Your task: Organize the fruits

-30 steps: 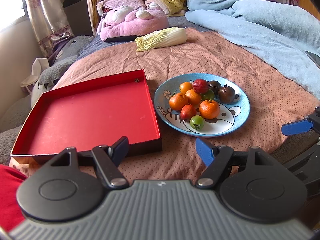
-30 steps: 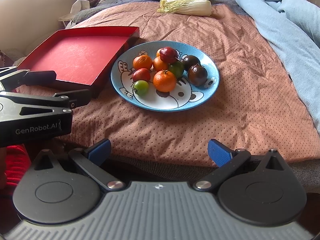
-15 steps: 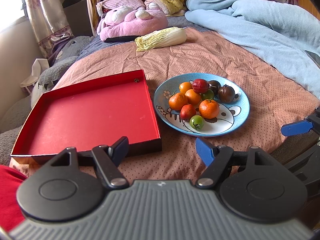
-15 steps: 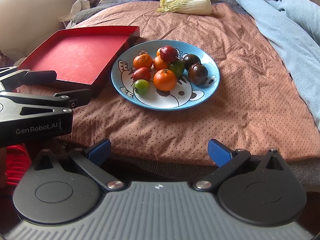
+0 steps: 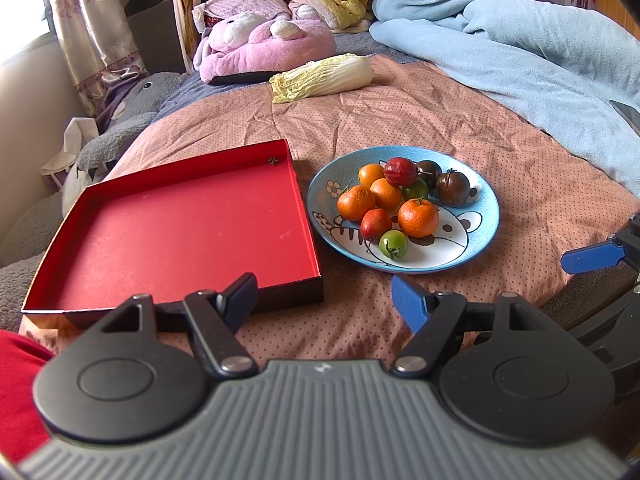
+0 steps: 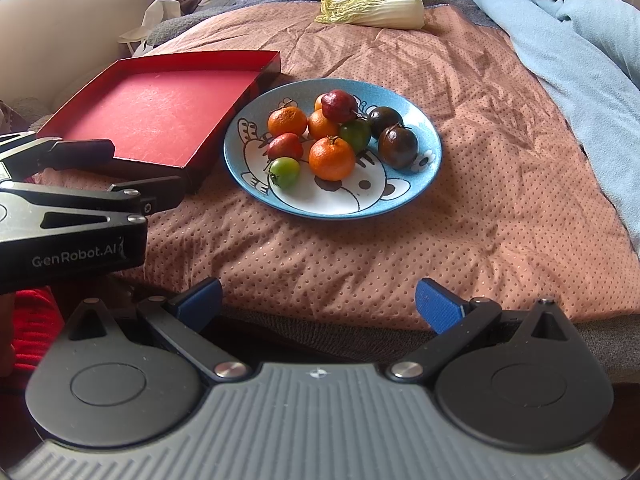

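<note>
All the fruit sits heaped on the round blue ceramic plate with a cartoon print [image 5: 478, 236], centre right of the left wrist view: orange mandarins [image 5: 418, 217], red tomatoes [image 5: 376, 223], a small green tomato [image 5: 393, 244] and dark purple tomatoes [image 5: 453, 188]. Just beside the plate, centre left, the shallow square red cardboard tray [image 5: 180, 232] holds no fruit. Both rest on the dotted pink bedspread [image 5: 400, 120] of the bed. The left gripper [image 5: 324, 300] and right gripper [image 6: 318, 300] hang at the bottom of their frames, short of the plate, jaws spread wide and holding nothing. This would fit either fruit waiting to be sorted into the tray or fruit gathered onto the plate; the frames cannot settle which, so no next move can be judged
</note>
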### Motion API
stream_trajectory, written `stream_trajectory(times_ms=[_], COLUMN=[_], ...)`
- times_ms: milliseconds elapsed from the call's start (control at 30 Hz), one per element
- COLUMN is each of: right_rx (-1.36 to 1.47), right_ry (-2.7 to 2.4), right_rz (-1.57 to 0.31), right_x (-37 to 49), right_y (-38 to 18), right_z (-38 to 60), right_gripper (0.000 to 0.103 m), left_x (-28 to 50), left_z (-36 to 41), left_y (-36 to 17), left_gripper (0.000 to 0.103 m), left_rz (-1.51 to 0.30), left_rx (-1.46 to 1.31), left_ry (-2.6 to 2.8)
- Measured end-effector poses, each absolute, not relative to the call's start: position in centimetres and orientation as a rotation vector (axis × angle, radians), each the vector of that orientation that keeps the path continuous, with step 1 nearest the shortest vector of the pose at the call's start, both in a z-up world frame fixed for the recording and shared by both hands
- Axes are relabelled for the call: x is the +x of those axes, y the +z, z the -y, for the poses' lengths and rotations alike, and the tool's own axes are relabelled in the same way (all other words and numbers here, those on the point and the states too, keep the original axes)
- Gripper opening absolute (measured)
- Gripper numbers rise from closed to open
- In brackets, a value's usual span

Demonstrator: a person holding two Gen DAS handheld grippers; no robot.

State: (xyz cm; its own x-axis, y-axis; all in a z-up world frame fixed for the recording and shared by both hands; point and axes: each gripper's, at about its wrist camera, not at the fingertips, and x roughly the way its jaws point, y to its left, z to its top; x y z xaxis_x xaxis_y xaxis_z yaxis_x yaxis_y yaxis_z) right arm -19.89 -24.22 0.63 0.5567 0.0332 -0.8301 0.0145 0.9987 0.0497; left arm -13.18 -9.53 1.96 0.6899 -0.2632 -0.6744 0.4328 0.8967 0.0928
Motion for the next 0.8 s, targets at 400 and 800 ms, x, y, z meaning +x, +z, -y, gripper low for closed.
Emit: stream_trajectory(times_ms=[400, 800], right_rx=[0.053, 0.058], right_ry=[0.012, 0.013], right_rz=[-0.980, -0.977], right_x=[-19.84, -19.74], right_y=[0.62, 0.60], right_z=[24.29, 24.10], right_gripper=[0.103, 0.103], left_x=[-13.18, -13.57], left_z=[9.60, 9.32], left_y=[1.95, 2.16], left_gripper=[0.076, 0.075], left_rz=[-0.709, -0.684], left_rx=[0.257, 0.244], left_ry=[-0.395, -0.423])
